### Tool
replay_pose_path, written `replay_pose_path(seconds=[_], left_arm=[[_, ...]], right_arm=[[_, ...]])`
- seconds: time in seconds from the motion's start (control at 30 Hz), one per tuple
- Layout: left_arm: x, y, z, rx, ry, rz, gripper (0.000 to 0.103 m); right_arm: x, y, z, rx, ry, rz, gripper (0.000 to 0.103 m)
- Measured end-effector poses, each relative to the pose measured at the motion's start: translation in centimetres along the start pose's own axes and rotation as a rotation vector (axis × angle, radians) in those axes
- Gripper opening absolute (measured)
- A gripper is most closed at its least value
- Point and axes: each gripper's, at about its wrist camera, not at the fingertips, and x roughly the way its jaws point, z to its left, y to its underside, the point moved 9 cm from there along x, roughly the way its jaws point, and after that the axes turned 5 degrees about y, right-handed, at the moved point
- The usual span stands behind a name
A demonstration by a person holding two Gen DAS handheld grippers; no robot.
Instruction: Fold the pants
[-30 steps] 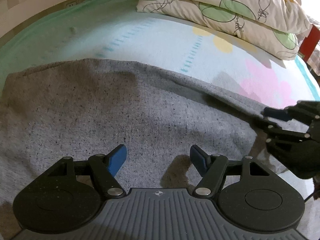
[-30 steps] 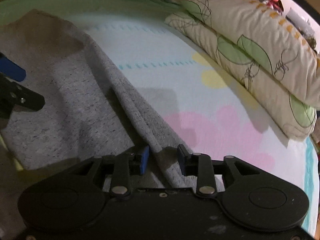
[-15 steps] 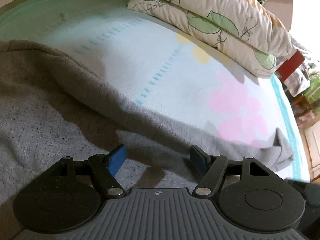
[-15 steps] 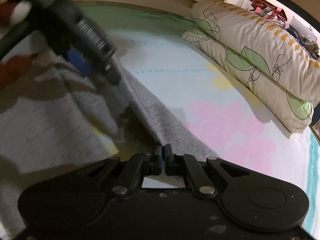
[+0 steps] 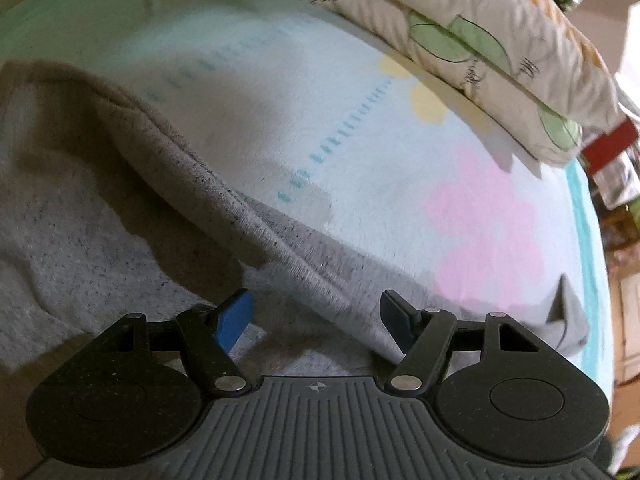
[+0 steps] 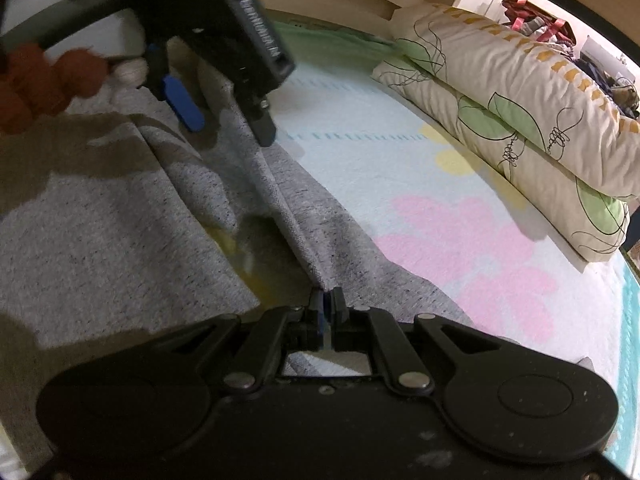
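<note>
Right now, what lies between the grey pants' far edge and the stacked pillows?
Only bare bedsheet, pale blue with pink and yellow flower prints. Nothing rests on it between the pants and the pillows. Both wrist views show this.

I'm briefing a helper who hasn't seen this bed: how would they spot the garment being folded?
Start from the bed sheet with pink and yellow flower shapes, two leaf-print pillows stacked at its far edge. On the sheet's near side lie the pants, their raised seam edge pinched in the right hand-held gripper. They are the only speckled grey knit fabric there.
</note>
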Motion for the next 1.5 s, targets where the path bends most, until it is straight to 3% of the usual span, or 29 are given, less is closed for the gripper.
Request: replay_pose_path(seconds=[0.33,0.37,0.4,0.47,0.6,0.67,0.77,0.87,1.07,1.13,1.2,1.3,1.5], left_arm=[[2.7,-0.3,-0.7,-0.019,-0.091,0.089,0.068],[3.2,-0.1,-0.7,-0.026,-0.101,0.107,0.063],[3.5,0.0,-0.7,-0.034,-0.098,0.111,0.041],[3.4,0.4,-0.8,-0.058,-0.066,0.088,0.016],[1.8,0.8,-1.7,0.010,-0.065,-0.012,0.009],[0.8,1.0,-2.2,0.050,-0.069,-0.051,0.009],[-0.4,1.2,-2.8,0.096,-0.063,-0.098,0.009],[-1.1,1.5,-2.9,0.108,-0.055,-0.112,0.009],[-1.5,1.5,-3.1,0.122,-0.049,-0.144,0.009],[-1.3,1.6,-3.1,0.127,-0.053,-0.147,0.009],[-1.3,1.8,-3.0,0.130,-0.057,-0.147,0.009],[-1.2,2.1,-2.8,0.123,-0.056,-0.146,0.009],[-1.2,2.1,-2.7,0.117,-0.051,-0.151,0.009]], right_arm=[[-0.9,0.6,-0.1,0.011,0.005,-0.033,0.004],[-1.0,0.7,0.0,0.011,0.006,-0.035,0.004],[-1.0,0.7,0.0,0.014,0.006,-0.036,0.005],[-1.1,0.8,0.0,0.025,0.004,-0.038,0.005],[-1.2,0.9,-0.2,0.065,-0.008,-0.038,0.009],[-1.6,0.7,-1.0,0.126,-0.015,-0.042,0.010],[-2.8,0.4,-3.9,0.318,-0.047,-0.064,0.013],[-3.3,0.8,-9.2,0.505,0.023,-0.064,0.022],[0.5,5.7,-22.5,0.751,0.396,0.144,0.031],[2.7,7.3,-25.6,0.802,0.464,0.252,0.033],[4.6,8.4,-27.4,0.861,0.489,0.320,0.033],[6.5,8.9,-28.3,0.948,0.483,0.354,0.034],[9.4,9.7,-27.5,0.924,0.507,0.472,0.038]])
